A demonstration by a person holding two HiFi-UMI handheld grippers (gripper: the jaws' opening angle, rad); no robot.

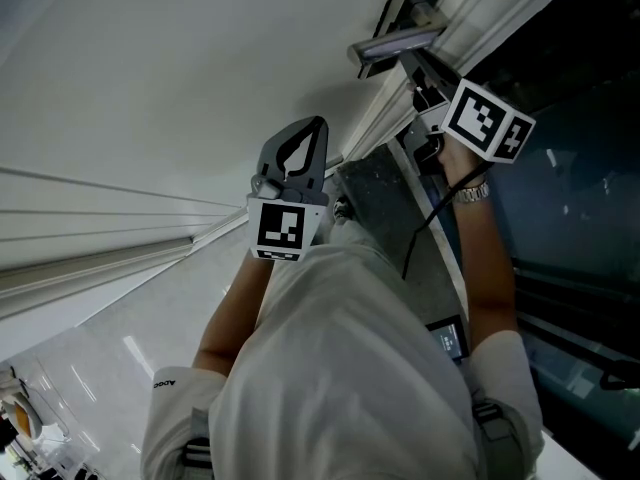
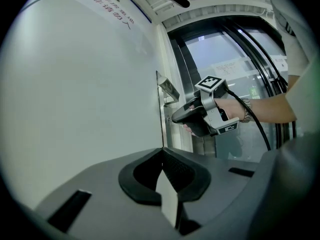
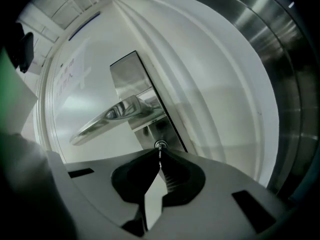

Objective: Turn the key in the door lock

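Note:
In the right gripper view a small metal key [image 3: 159, 153] sticks out of the round lock cylinder [image 3: 160, 145], low on the steel lock plate [image 3: 131, 74]. My right gripper [image 3: 160, 157] is shut on the key, its tips right against the cylinder. The silver lever handle [image 3: 112, 116] juts out just above the lock. The left gripper view shows the right gripper [image 2: 175, 118] pressed to the door edge under the handle [image 2: 169, 89]. My left gripper [image 2: 162, 151] is shut on nothing and held back from the door; it is at the middle of the head view [image 1: 319, 124].
A plain white wall panel [image 2: 85, 84] fills the left side. A dark glass door with a metal frame [image 2: 235, 59] stands beyond the lock. A black cable [image 2: 257, 126] trails from the right gripper along the person's forearm [image 1: 488, 258].

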